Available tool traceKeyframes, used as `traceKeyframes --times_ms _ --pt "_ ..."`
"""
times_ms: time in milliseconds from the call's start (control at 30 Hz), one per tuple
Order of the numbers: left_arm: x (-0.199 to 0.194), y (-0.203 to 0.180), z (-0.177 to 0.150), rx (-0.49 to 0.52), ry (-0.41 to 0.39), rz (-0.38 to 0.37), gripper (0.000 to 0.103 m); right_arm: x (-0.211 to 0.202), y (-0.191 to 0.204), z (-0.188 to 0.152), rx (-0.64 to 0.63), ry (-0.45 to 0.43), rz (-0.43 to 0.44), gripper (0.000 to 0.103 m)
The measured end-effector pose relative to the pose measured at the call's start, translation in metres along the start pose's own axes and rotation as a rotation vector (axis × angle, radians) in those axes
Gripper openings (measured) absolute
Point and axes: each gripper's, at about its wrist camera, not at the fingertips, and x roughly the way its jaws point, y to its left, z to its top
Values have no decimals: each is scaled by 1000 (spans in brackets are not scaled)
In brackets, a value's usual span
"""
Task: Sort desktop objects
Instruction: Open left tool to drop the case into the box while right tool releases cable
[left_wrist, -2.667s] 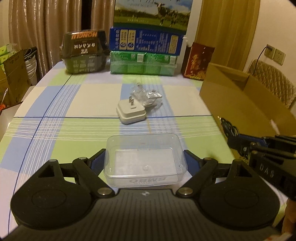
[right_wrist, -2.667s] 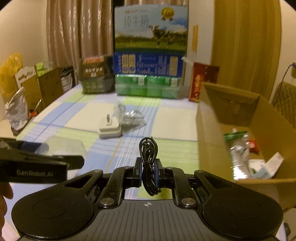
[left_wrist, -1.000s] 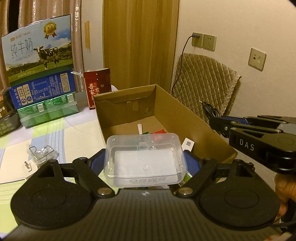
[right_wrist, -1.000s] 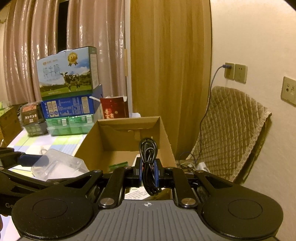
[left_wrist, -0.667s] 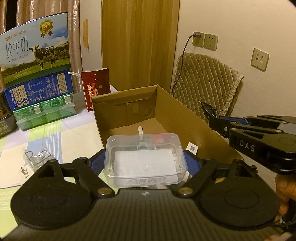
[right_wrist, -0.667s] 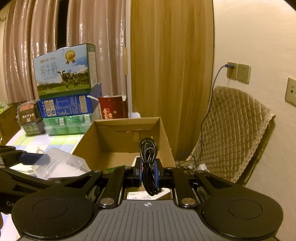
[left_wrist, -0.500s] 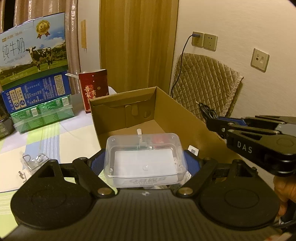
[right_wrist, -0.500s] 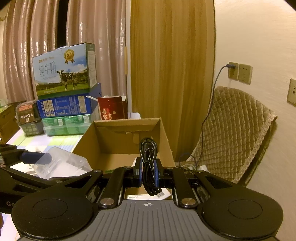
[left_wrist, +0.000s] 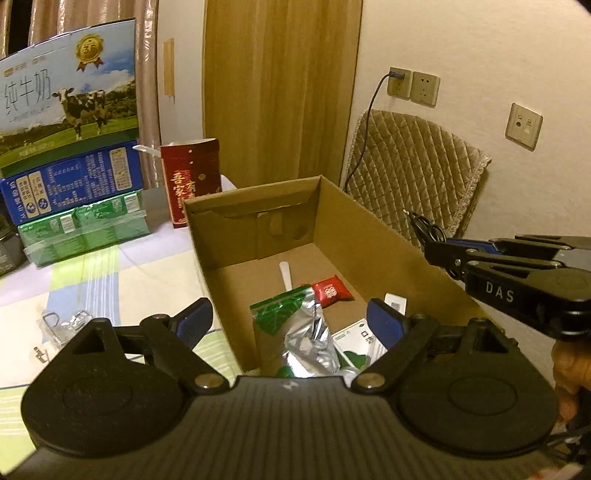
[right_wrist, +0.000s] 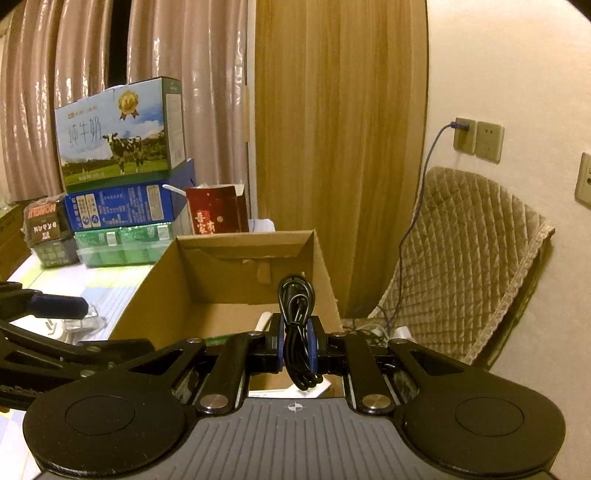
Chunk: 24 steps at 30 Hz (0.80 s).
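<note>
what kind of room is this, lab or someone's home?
Most likely a home, perhaps a dining area: a table with a checked cloth, stacked milk cartons against curtains, and a quilted chair cover by wall sockets.

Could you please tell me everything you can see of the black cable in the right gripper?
The black cable is a thin, glossy cord coiled into a narrow upright bundle. The right gripper is shut on its middle, blue pads pressing both sides. Loops stick out above and below the fingers. It hangs over the cardboard box, touching nothing else.
</note>
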Motion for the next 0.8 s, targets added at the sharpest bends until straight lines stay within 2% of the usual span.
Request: traceKeyframes --times_ms 433,533,567,600,633,667,800 --pt "-15 15 -9 -34 -3 27 88 -1 12 5 7 0 41 10" --pt "-17 17 -11 -40 -5 33 88 0 15 8 5 -4 84 10" --pt "-18 18 -12 -41 -5 37 89 -1 16 8 0 -9 83 22" --pt "-19 19 -14 -42 -6 42 90 -3 16 8 1 -18 80 47" --pt "-20 20 -14 -42 -7 45 90 -5 15 8 9 -28 83 55" --pt "-22 22 -16 -44 -8 49 91 -7 13 7 17 -37 84 58" --pt "-29 29 -23 -66 -8 62 92 -15 6 0 29 -33 58 58"
